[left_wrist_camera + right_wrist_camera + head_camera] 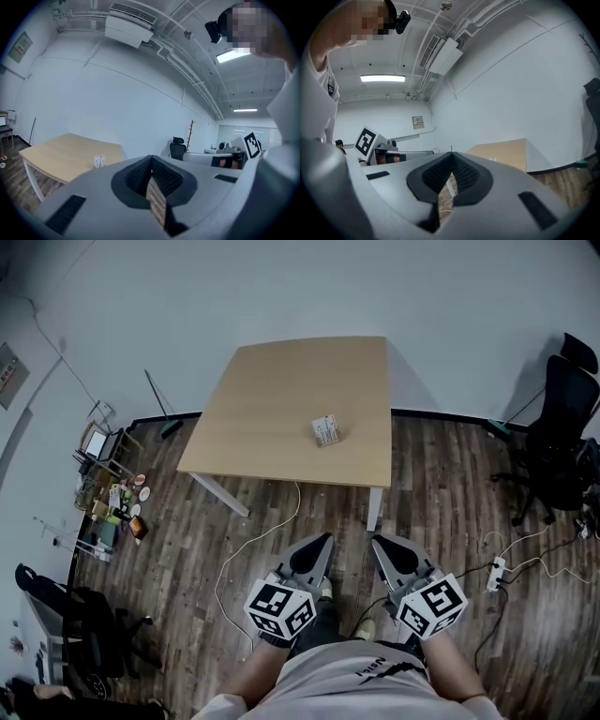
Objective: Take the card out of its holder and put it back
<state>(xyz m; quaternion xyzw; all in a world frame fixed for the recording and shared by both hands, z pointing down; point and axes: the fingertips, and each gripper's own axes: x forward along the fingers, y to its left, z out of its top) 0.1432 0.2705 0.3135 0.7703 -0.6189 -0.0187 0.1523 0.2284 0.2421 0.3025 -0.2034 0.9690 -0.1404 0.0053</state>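
Head view and both gripper views. A light wooden table (281,399) is seen standing on a dark plank floor (450,484) against a pale wall. The card holder (325,430), a small white printed object, is placed upright on the table, towards its near right part and set back from the near edge; its contents are too small to be resolved. The left gripper (323,538) and the right gripper (377,540) are held side by side close to the person's body, above the floor and well apart from the table, both pointed towards it. In the left gripper view the fingers (138,177) are pressed together at the tips with nothing between them, only floor being visible through the gap lower down; the same closed, empty condition is shown for the fingers (464,176) in the right gripper view. A black office chair (562,427) is located to the right of the table, a white power strip (497,573) lies on the floor near the right gripper, and a cluttered cart (108,498) is set at the left.
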